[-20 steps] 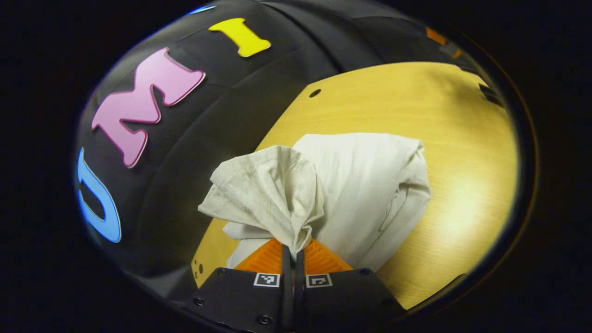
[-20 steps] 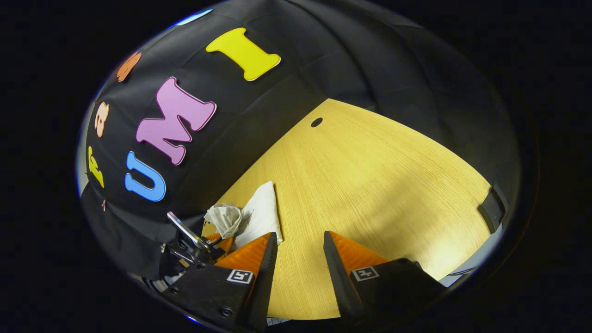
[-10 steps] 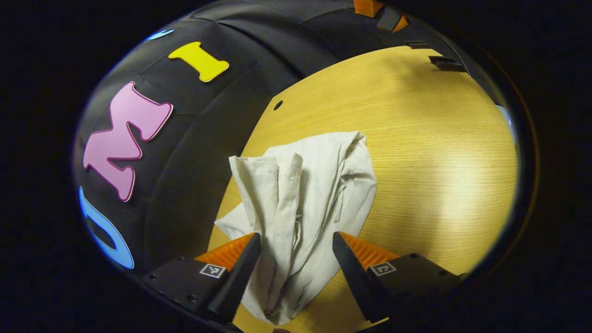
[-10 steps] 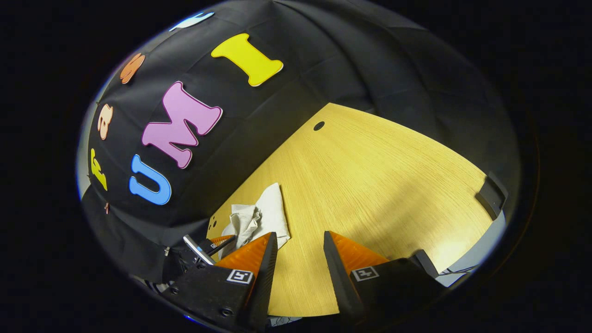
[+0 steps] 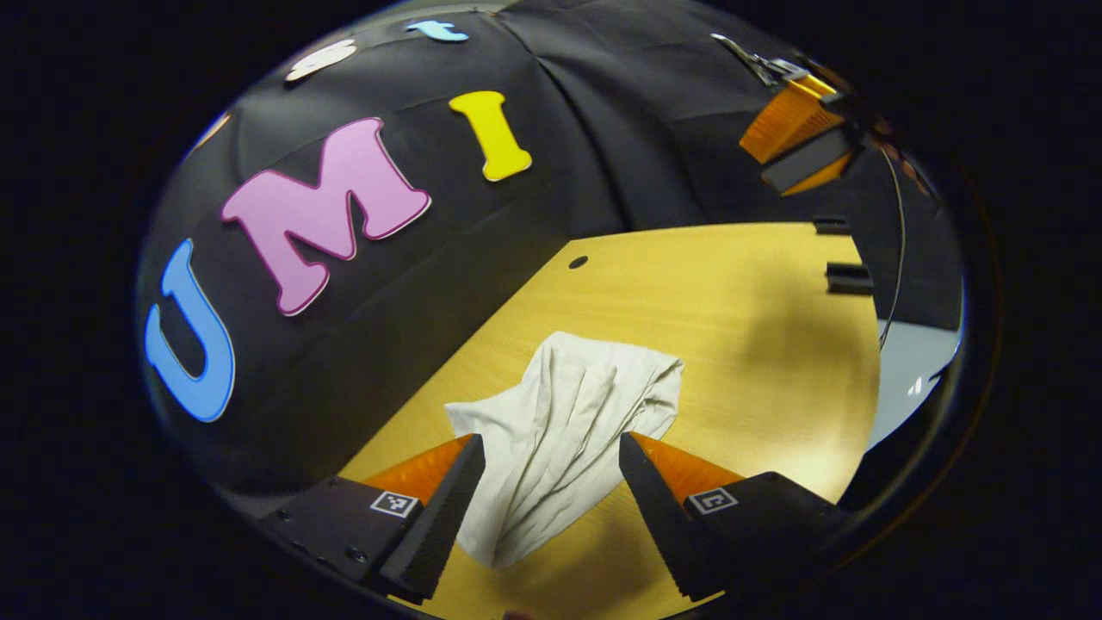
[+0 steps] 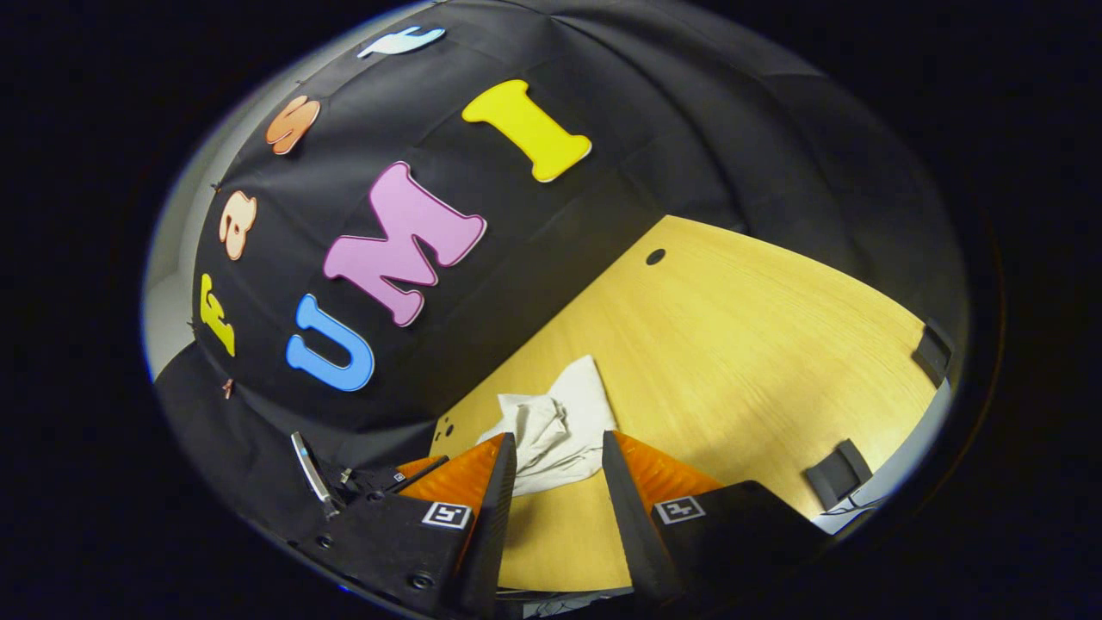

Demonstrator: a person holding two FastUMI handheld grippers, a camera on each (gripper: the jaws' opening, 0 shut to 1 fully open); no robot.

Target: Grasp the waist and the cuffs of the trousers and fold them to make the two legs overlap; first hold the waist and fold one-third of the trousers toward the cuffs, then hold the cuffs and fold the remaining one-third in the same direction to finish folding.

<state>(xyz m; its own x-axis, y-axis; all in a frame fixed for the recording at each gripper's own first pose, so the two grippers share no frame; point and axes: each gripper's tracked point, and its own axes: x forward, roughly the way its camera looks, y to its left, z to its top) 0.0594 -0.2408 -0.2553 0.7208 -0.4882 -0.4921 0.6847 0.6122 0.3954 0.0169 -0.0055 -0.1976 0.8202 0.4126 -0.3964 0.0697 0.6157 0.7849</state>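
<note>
Left gripper view: trousers (image 5: 564, 422) lie as a compact cream bundle on the bench (image 5: 775, 344), near the bench edge closest to the booth wall, well short of the small hole (image 5: 578, 262) in the bench top. Left hand-held gripper (image 5: 551, 469) is wide open, holding nothing, fingers straddling the bundle's near end and apparently above it. Right hand-held gripper (image 5: 796, 142) shows up high, well apart from the trousers.

Right gripper view: same bundle (image 6: 560, 430) just beyond the right hand-held gripper (image 6: 558, 469), which has its fingers spread, nothing between them. Left hand-held gripper's body (image 6: 379, 478) sits low beside the bundle.

Judgement: folds look done, cloth is stacked in layers and released. But the top is creased and the outline uneven, not a clean rectangle. Cannot tell which end is the waist or the cuffs. What's left, if anything: smoothing or squaring the stack.
</note>
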